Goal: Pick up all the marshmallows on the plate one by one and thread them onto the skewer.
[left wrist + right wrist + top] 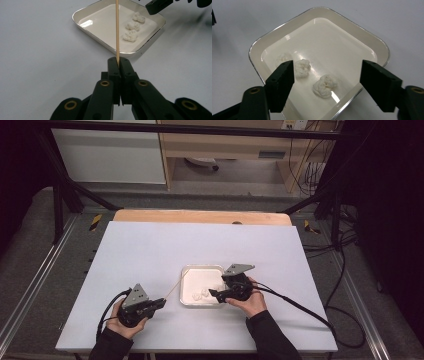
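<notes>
The left tongs (117, 65) pinch a thin wooden skewer (117, 30), its tip over the shallow white square tray (372, 37) on the white bench (150, 255). The right tongs (325, 82), spread wide, straddle three white puffy lumps (325, 85) inside the tray. Judged best practice: centre one lump, then close gently.

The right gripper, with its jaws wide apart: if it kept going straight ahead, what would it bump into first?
Probably the nearest white lump in the tray; the right gripper points down at it, though depth is hard to judge.
</notes>
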Motion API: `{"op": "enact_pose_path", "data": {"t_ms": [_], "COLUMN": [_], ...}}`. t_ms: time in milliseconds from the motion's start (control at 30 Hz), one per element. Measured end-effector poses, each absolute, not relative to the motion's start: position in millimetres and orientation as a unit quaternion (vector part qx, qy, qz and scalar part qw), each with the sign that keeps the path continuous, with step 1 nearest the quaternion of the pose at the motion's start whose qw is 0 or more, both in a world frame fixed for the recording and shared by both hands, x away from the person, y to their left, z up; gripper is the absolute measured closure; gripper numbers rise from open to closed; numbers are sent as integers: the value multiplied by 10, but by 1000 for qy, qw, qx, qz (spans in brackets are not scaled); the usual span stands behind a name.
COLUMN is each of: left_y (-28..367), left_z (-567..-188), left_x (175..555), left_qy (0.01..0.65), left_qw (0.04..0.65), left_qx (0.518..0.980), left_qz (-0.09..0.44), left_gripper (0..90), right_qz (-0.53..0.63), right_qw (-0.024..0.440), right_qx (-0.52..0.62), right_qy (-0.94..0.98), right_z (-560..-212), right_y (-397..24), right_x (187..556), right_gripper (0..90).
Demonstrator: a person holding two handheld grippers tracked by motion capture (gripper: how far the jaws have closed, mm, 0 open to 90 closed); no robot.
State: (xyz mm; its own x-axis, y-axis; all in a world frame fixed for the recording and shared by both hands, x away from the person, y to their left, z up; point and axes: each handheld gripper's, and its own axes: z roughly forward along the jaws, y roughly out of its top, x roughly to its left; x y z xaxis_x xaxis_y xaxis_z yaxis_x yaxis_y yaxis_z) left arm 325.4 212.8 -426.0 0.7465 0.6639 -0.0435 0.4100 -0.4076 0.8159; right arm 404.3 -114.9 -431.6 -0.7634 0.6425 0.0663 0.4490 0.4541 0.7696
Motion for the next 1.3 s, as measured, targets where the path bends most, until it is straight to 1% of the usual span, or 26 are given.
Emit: {"op": "enact_pose_path", "data": {"t_ms": [233,367,567,833,1033,1300], "left_y": [2126,2127,2123,2114,2101,2057], "left_z": [-4264,-4265,-4267,-4268,-4267,-4264], "left_x": [3253,3256,3256,3252,3245,3233], "left_qy": [325,325,325,323,322,316], "left_qw": [439,439,440,441,444,452], "left_qx": [825,825,825,824,823,821], "left_qz": [145,145,145,147,148,148], "left_gripper": [889,889,889,889,889,889], "right_qz": [398,388,381,378,384,434], "right_qw": [109,116,110,125,127,112], "right_qx": [323,320,316,315,319,314], "right_qy": [852,857,862,861,857,837], "right_z": [-4413,-4455,-4503,-4509,-4505,-4289], "right_y": [-1111,-1106,-1086,-1089,-1094,-1165], "right_x": [4074,4092,4087,4057,4041,3997], "right_gripper": [475,540,577,657,709,731]}}
